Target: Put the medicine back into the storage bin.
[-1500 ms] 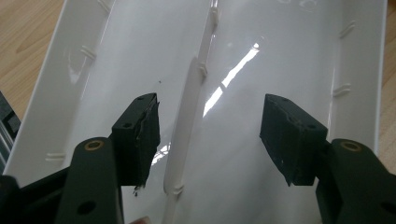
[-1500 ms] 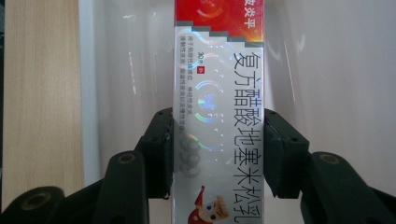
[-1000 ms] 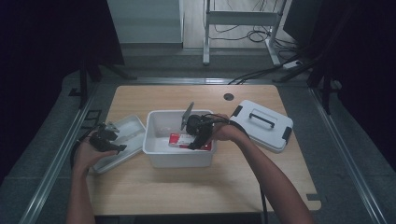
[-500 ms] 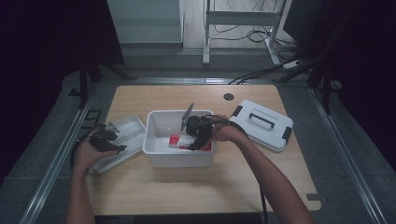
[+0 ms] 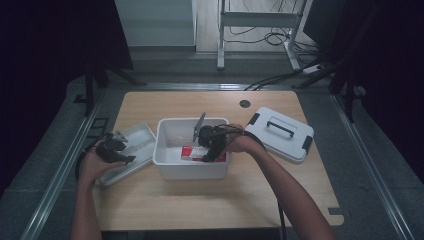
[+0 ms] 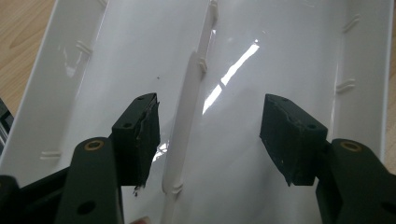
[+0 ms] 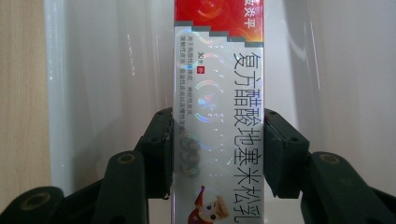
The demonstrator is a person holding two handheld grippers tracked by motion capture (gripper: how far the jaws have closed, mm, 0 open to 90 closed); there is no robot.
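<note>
My right gripper (image 7: pixel 217 154) clamps the carton (image 7: pixel 218 93) inside the bin (image 5: pixel 170 167); left gripper (image 6: pixel 210 140) gapes over the tray (image 6: pixel 289 60). Lifting out remains.

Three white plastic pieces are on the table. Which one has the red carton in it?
The deep white bin in the middle, where the right gripper clamps the red carton. The shallow tray under the left gripper holds nothing visible; the handled lid lies apart.

Between your right gripper's (image 7: pixel 217 154) black pads, the carton (image 7: pixel 217 116) is red-topped, silvery holographic with dark lettering; the bin (image 5: pixel 170 167) around is white.
</note>
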